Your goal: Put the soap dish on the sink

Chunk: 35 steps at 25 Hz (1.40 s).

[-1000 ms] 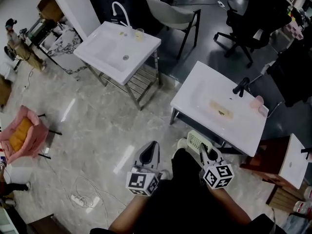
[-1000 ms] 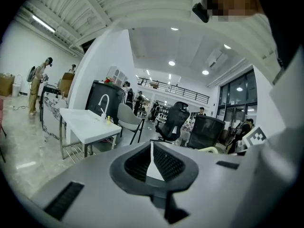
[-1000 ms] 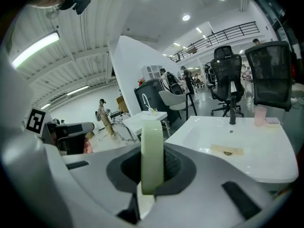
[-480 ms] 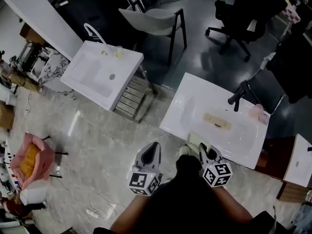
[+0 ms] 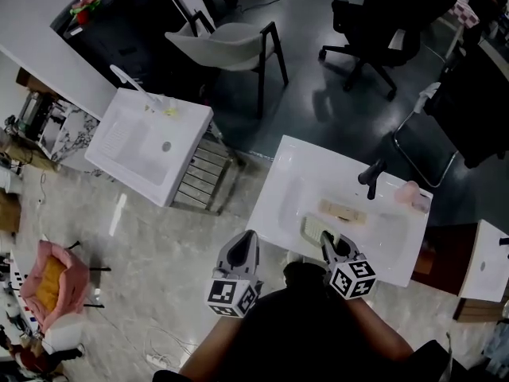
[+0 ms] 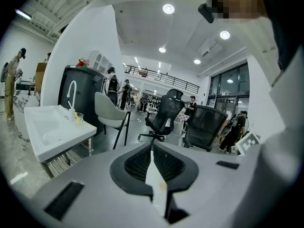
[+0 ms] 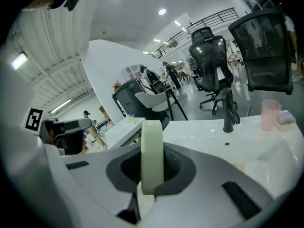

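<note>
Soap dish (image 5: 316,229): pale green, pinched edge-on in my right hand-held gripper (image 5: 326,241), over sink's (image 5: 278,193) near rim | left hand-held gripper (image 5: 248,235): jaws together, empty | basin: tan block (image 5: 342,212) | right rim: pink cup (image 5: 407,192)

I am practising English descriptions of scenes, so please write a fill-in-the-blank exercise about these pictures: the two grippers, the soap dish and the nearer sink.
1. The right gripper is shut on the soap dish, which is pale ______ in colour.
2. The left gripper holds ______.
3. The faucet on the nearer sink is ______.
4. In the head view, the pink cup stands on that sink to the ______ of the faucet.

Missing words: green; nothing; black; right.
</note>
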Motion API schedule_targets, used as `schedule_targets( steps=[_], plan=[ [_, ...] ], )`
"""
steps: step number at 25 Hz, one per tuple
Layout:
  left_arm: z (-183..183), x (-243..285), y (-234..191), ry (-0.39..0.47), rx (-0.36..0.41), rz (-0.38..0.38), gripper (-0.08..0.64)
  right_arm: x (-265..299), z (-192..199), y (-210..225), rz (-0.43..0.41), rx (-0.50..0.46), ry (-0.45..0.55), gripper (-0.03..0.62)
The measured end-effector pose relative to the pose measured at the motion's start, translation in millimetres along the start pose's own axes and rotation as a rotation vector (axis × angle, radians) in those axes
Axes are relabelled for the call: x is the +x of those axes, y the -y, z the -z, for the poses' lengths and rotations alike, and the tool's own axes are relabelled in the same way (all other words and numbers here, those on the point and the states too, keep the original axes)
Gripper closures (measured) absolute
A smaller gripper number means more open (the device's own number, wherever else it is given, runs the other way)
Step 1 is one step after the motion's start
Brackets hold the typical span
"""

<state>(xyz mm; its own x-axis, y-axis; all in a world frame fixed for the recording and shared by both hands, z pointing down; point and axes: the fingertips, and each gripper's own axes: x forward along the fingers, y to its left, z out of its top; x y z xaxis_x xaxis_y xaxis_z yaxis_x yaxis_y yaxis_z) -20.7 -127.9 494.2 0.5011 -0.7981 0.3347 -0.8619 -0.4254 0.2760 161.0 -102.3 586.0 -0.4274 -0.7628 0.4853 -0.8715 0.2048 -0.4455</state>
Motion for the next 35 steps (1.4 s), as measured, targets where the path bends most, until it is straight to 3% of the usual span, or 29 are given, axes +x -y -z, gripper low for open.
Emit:
schedule_targets(
  steps=[7, 14, 19, 26, 35],
  plan=[
    [-17, 34, 7, 0.015, 0.039, 0.008, 0.54, 18, -21, 13, -0.02, 0.107, 0.002, 0.574],
    [-23, 59, 8, -0.003, 0.037, 0.055, 0.54, 40, -43, 26, 0.026, 0.105, 0.015, 0.574],
    [-30, 75, -14, 0.013, 0.005, 0.064, 0.54, 59, -58, 36, 0.065, 0.087, 0.009, 0.574],
    [-27, 97, -35, -0.034, -0.009, 0.17, 0.54, 97, -65, 37, 0.134, 0.089, -0.026, 0.574],
    [-28, 117, -49, -0.048, -0.041, 0.276, 0.54, 154, -64, 45, 0.164, 0.147, -0.098, 0.574]
  ],
)
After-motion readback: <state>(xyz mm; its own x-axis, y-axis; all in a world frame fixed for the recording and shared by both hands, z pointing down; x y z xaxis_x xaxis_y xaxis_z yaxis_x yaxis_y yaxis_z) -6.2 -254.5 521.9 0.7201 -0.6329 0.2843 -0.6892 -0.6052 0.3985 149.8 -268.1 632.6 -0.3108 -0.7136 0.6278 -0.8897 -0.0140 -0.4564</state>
